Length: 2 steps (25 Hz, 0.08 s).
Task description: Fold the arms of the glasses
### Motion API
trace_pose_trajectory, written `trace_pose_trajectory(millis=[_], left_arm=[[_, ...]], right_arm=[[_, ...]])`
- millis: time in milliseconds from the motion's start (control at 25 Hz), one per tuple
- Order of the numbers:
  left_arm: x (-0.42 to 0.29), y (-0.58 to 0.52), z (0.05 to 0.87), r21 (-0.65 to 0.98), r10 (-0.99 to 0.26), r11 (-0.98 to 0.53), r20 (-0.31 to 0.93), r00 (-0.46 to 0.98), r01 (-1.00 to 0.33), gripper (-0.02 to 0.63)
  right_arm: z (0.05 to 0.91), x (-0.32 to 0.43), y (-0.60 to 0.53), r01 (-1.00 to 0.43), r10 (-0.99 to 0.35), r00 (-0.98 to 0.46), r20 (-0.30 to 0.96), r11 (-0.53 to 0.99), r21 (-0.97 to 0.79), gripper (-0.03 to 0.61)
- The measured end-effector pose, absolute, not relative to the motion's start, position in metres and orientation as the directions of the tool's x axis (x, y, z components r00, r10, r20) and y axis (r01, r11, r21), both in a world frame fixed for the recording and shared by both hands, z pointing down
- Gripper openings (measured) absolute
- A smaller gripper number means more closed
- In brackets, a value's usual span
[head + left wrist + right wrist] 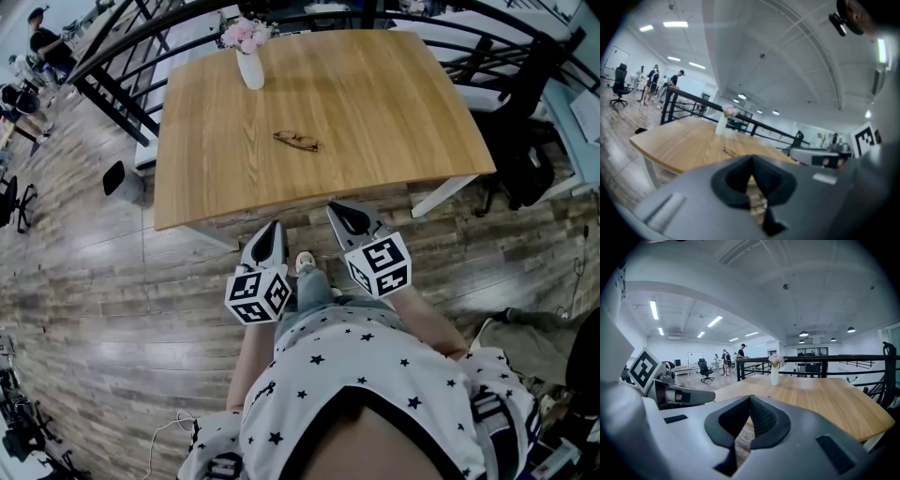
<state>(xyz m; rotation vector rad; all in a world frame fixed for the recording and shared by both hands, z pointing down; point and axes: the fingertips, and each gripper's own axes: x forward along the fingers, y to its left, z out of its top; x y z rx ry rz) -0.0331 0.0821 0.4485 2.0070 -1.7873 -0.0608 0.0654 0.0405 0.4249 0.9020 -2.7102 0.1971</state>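
- Nearest the camera, a person in a star-printed shirt (375,375) is seen from above, with a gripper held in each hand over the wood-plank floor (112,281).
- The left gripper (275,227) and the right gripper (337,210) are held side by side just short of the table's near edge. Both sets of jaws are closed together with nothing between them.
- The glasses (296,141) are laid on the wooden table (394,112) near its middle, well apart from both grippers and touched by neither.
- A white vase (249,69) of pink flowers (246,34) is stood near the far edge, toward the far left corner.
- Black railings (122,47) are seen beyond the table.
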Motion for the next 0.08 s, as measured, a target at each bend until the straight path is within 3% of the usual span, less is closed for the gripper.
trace_pose_trajectory(millis=[80], left_arm=[[-0.0339,0.0808,0.4484,0.356,-0.952,-0.059,0.261,0.160,-0.932,0.008]], right_arm=[[0.4247,0.0649,0.0382,-0.605,-0.567,-0.765,0.304,0.795,-0.040,0.016]])
